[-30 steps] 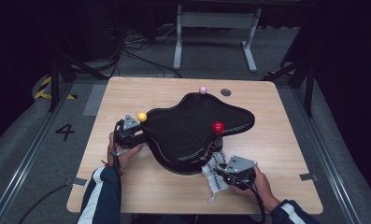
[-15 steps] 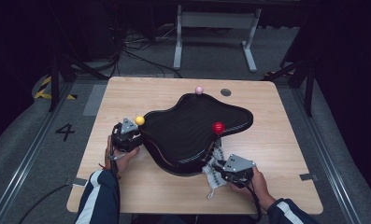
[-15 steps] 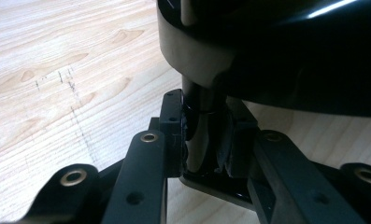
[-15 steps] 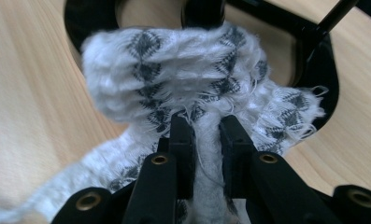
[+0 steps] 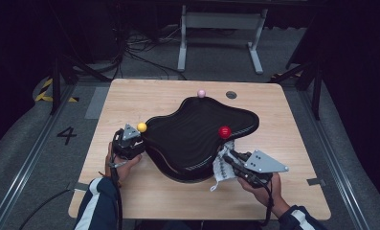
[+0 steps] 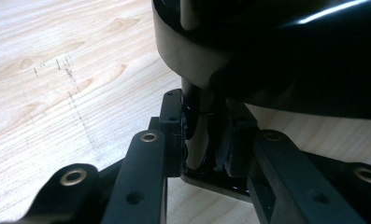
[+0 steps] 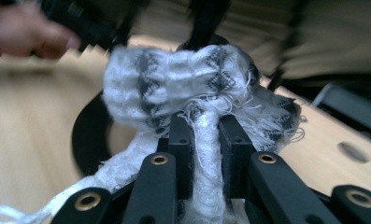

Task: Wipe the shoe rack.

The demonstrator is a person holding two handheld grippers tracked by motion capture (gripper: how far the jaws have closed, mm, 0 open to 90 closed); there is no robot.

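A: What's the left gripper (image 5: 130, 143) doing?

B: Its jaws have just been closing and now pinch a thin pale peg (image 6: 196, 135) under the near-left edge of the black tray (image 5: 197, 134) — looks like one of its legs. The left gripper view shows the pads tight on it, rim directly overhead.

A: Why grab there?

B: My read: it braces the tray so it can't slide or tip while the other hand works on it. A low grip on a leg keeps that hand clear of the top surface.

A: And the right?

B: The right gripper (image 5: 231, 163) is clamped narrow on a white cloth (image 5: 221, 168) with a dark woven pattern. It's bunched between the pads, loose end hanging over the table (image 5: 144, 96). It sits at the tray's near-right edge, just below the red ball (image 5: 224, 132).

A: Wiping?

B: Likely — cloth brought to the tray, tray held steady. Can't tell whether the cloth touches the surface yet.

A: Other balls?

B: The yellow ball (image 5: 141, 127) is at the left rim right beside the left gripper, the pink ball (image 5: 201, 93) at the far edge. The tray's ridged top dips toward the middle, so a wipe that jolts it could set the red one rolling. Hence the brace, I'd guess.

A: Where's the tray overall?

B: Mid-table, wavy outline, standing raised off the wood.
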